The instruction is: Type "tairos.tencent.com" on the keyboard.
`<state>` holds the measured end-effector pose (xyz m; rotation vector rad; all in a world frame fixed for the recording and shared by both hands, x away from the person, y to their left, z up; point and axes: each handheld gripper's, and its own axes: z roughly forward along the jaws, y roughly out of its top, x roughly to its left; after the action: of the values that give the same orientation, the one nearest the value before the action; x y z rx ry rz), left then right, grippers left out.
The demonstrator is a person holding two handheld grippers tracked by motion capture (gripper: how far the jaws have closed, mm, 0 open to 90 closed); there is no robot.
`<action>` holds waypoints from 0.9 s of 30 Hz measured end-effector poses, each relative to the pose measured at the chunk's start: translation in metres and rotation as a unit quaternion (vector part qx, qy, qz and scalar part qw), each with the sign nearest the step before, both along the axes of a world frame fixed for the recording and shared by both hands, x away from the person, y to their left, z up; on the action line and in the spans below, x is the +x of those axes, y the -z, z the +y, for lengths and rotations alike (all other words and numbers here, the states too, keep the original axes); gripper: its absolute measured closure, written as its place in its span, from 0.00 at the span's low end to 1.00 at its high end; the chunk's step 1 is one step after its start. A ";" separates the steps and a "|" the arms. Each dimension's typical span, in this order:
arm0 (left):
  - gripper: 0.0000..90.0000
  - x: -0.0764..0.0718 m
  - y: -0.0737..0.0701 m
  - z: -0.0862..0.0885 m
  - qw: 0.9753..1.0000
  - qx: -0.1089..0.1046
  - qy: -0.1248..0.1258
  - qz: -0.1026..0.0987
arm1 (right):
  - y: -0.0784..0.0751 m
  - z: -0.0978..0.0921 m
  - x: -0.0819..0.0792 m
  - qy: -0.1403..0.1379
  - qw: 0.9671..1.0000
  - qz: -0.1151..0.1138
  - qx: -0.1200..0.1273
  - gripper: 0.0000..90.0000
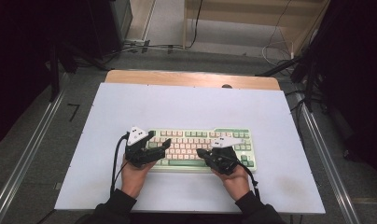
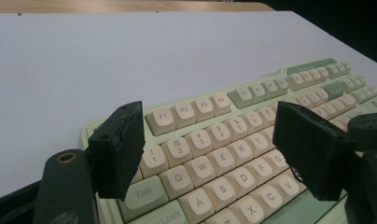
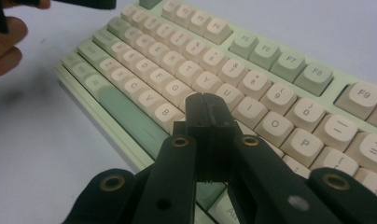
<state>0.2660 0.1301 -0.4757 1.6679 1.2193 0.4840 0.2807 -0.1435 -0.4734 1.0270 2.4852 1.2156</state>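
From the keyboard (image 1: 200, 148), you have bare white desk (image 1: 186, 105) toward 12 o'clock, and open strips at 9 and 3 o'clock. The keyboard itself blocks the near middle, and your two hands crowd its 6 o'clock edge.

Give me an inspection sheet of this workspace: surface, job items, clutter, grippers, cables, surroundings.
Surface: white tabletop with a wooden strip along the far edge; bare apart from the keyboard.
Job's things: green and cream keyboard lying flat near the person's edge.
Clutter: nothing seen on the tabletop.
Grippers: left gripper open, jaws spread above the left-side keys; right gripper shut, tip down among the keys near the middle rows, contact not certain.
Cables: a black cable trails from the left gripper; loose cables lie on the floor beyond the table.
Surroundings: grey floor, metal rails along both sides, wooden furniture behind.
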 end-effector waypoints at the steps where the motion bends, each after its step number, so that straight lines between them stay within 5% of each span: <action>1: 0.29 0.000 0.000 0.000 1.000 0.000 -0.001 -0.001 | 0.001 0.001 0.001 0.000 1.000 0.001 -0.002 0.97; 27: 0.29 0.000 0.000 0.000 1.000 0.001 0.000 0.000 | 0.014 0.006 0.005 0.008 0.999 0.008 -0.031 0.97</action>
<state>0.2658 0.1298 -0.4757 1.6691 1.2193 0.4854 0.2854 -0.1372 -0.4871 1.0428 2.5063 1.1228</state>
